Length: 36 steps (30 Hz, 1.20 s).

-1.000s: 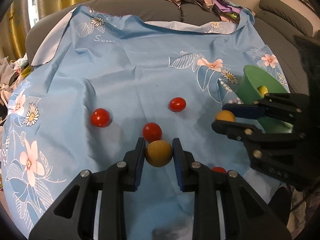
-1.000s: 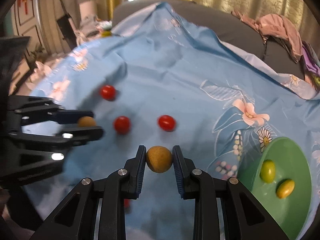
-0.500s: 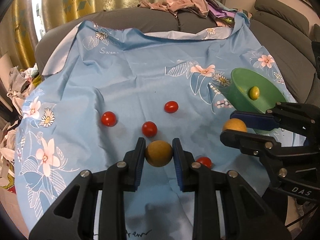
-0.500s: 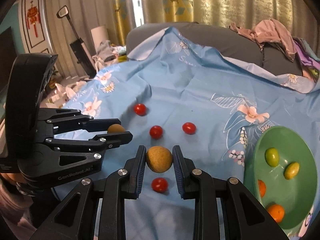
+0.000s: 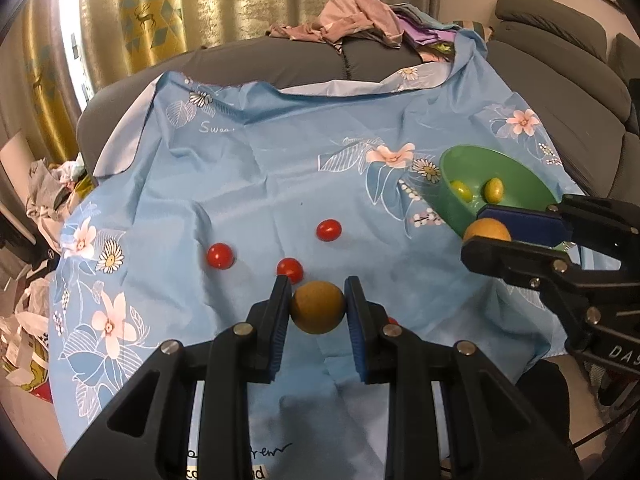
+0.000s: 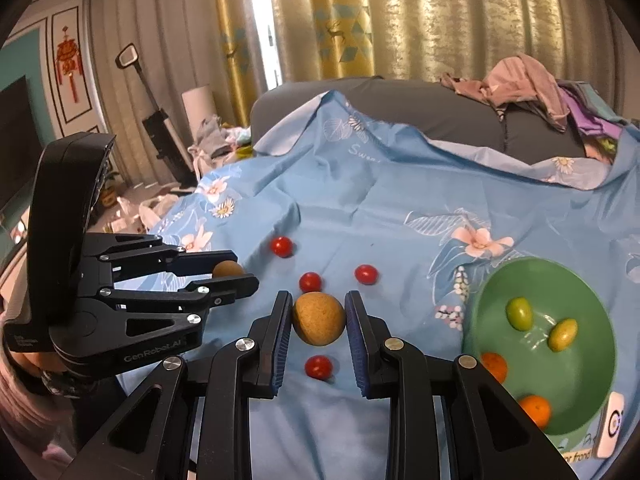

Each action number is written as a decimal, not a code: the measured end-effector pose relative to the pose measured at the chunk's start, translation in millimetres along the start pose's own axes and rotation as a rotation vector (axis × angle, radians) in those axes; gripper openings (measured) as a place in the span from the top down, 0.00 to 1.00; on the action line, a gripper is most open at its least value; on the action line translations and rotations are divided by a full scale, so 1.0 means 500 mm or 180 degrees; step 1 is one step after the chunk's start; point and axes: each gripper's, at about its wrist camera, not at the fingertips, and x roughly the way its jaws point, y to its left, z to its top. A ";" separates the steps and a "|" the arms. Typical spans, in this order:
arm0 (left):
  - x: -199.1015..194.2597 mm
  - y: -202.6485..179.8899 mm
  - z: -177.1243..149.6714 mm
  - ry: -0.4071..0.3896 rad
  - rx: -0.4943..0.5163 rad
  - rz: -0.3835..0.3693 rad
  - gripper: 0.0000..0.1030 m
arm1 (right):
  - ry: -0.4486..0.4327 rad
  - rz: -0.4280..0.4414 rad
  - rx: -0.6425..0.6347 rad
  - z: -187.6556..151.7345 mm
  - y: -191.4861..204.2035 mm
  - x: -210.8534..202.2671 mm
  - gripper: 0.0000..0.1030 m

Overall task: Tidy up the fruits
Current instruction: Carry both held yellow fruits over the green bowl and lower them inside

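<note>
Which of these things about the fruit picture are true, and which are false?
1. Each gripper holds a round brown fruit. True: the left gripper and the right gripper are both shut on one.
2. The round green plastic bowl is empty. False: it holds two yellow-green fruits and two orange ones.
3. Four small red tomatoes lie on the blue flowered cloth. True.
4. A red tomato sits in the bowl. False: all the tomatoes are on the cloth.

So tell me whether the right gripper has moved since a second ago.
Yes. In the right wrist view the green bowl and the tomatoes now sit lower and smaller, so the right gripper has risen and pulled back from the cloth.
</note>
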 end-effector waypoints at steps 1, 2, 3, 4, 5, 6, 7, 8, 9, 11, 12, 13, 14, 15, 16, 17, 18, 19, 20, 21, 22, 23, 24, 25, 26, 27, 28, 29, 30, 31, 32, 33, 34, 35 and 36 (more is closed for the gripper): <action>-0.002 -0.004 0.002 -0.0005 0.0018 0.0002 0.74 | -0.0019 -0.0011 0.0015 -0.001 -0.002 -0.004 0.72; -0.003 -0.009 0.004 -0.0009 0.0037 -0.0002 0.74 | -0.0040 -0.0020 0.0030 -0.002 -0.005 -0.010 0.72; -0.003 -0.012 0.007 -0.0011 0.0052 -0.0002 0.74 | -0.0051 -0.0022 0.0041 -0.002 -0.009 -0.013 0.72; -0.004 -0.018 0.010 -0.0017 0.0080 0.0004 0.74 | -0.0067 -0.0033 0.0055 -0.003 -0.011 -0.017 0.72; -0.004 -0.022 0.011 -0.0021 0.0093 0.0003 0.74 | -0.0087 -0.0049 0.0070 -0.004 -0.016 -0.022 0.72; -0.004 -0.028 0.014 -0.0021 0.0116 -0.0007 0.74 | -0.0100 -0.0058 0.0082 -0.004 -0.019 -0.026 0.72; -0.004 -0.032 0.016 -0.0022 0.0130 -0.0006 0.74 | -0.0116 -0.0071 0.0097 -0.005 -0.023 -0.029 0.72; -0.003 -0.038 0.019 -0.0025 0.0154 -0.0005 0.74 | -0.0132 -0.0088 0.0115 -0.005 -0.028 -0.033 0.72; -0.003 -0.042 0.022 -0.0025 0.0171 -0.0010 0.74 | -0.0145 -0.0097 0.0131 -0.006 -0.031 -0.037 0.72; -0.001 -0.053 0.027 -0.0029 0.0217 -0.0024 0.74 | -0.0168 -0.0123 0.0181 -0.008 -0.040 -0.043 0.72; -0.001 -0.058 0.030 -0.0031 0.0238 -0.0026 0.74 | -0.0175 -0.0133 0.0206 -0.008 -0.046 -0.045 0.72; 0.000 -0.065 0.034 -0.0034 0.0268 -0.0040 0.74 | -0.0184 -0.0141 0.0231 -0.010 -0.051 -0.048 0.72; 0.001 -0.069 0.036 -0.0035 0.0283 -0.0045 0.74 | -0.0194 -0.0154 0.0257 -0.012 -0.056 -0.051 0.72; 0.001 -0.074 0.039 -0.0038 0.0300 -0.0051 0.74 | -0.0206 -0.0171 0.0280 -0.013 -0.064 -0.055 0.72; 0.003 -0.081 0.043 -0.0041 0.0326 -0.0056 0.74 | -0.0214 -0.0185 0.0298 -0.015 -0.069 -0.057 0.72; 0.005 -0.086 0.047 -0.0040 0.0341 -0.0059 0.74 | -0.0228 -0.0206 0.0326 -0.017 -0.076 -0.061 0.72; 0.008 -0.093 0.051 -0.0037 0.0363 -0.0070 0.74 | -0.0240 -0.0223 0.0350 -0.019 -0.082 -0.065 0.72; 0.011 -0.101 0.054 -0.0034 0.0391 -0.0081 0.74 | -0.0250 -0.0242 0.0375 -0.021 -0.089 -0.068 0.72; 0.012 -0.109 0.057 -0.0036 0.0418 -0.0093 0.74 | -0.0258 -0.0255 0.0393 -0.022 -0.095 -0.071 0.72; 0.014 -0.114 0.059 -0.0037 0.0436 -0.0105 0.74 | -0.0263 -0.0268 0.0412 -0.024 -0.101 -0.073 0.72; 0.016 -0.121 0.063 -0.0036 0.0459 -0.0122 0.74 | -0.0267 -0.0281 0.0431 -0.026 -0.106 -0.075 0.72; 0.018 -0.129 0.066 -0.0037 0.0487 -0.0137 0.74 | -0.0270 -0.0297 0.0450 -0.027 -0.111 -0.078 0.72; 0.020 -0.135 0.068 -0.0039 0.0509 -0.0150 0.74 | -0.0274 -0.0316 0.0469 -0.029 -0.117 -0.080 0.72; 0.023 -0.144 0.072 -0.0040 0.0536 -0.0170 0.74 | -0.0278 -0.0337 0.0491 -0.031 -0.123 -0.082 0.72; 0.025 -0.149 0.074 -0.0039 0.0555 -0.0183 0.74 | -0.0283 -0.0350 0.0505 -0.032 -0.129 -0.084 0.72; 0.028 -0.156 0.078 -0.0038 0.0580 -0.0196 0.74 | -0.0290 -0.0364 0.0523 -0.034 -0.135 -0.087 0.72; 0.030 -0.160 0.080 -0.0038 0.0595 -0.0203 0.74 | -0.0296 -0.0376 0.0539 -0.036 -0.141 -0.090 0.72; 0.034 -0.167 0.084 -0.0037 0.0618 -0.0219 0.74 | -0.0302 -0.0399 0.0558 -0.039 -0.147 -0.093 0.72; 0.037 -0.173 0.086 -0.0030 0.0644 -0.0232 0.74 | -0.0307 -0.0420 0.0575 -0.041 -0.153 -0.096 0.72; 0.040 -0.179 0.090 -0.0028 0.0666 -0.0244 0.74 | -0.0312 -0.0435 0.0592 -0.043 -0.158 -0.099 0.72; 0.044 -0.187 0.093 -0.0025 0.0697 -0.0256 0.74 | -0.0317 -0.0450 0.0615 -0.046 -0.165 -0.101 0.72; 0.046 -0.194 0.095 -0.0023 0.0722 -0.0268 0.74 | -0.0321 -0.0470 0.0639 -0.048 -0.171 -0.104 0.72; 0.049 -0.201 0.098 -0.0023 0.0746 -0.0286 0.74 | -0.0326 -0.0495 0.0669 -0.051 -0.179 -0.107 0.72; 0.053 -0.209 0.101 -0.0020 0.0775 -0.0301 0.74 | -0.0330 -0.0510 0.0690 -0.055 -0.186 -0.110 0.72; 0.055 -0.215 0.102 -0.0018 0.0798 -0.0307 0.74 | -0.0332 -0.0529 0.0718 -0.058 -0.194 -0.112 0.72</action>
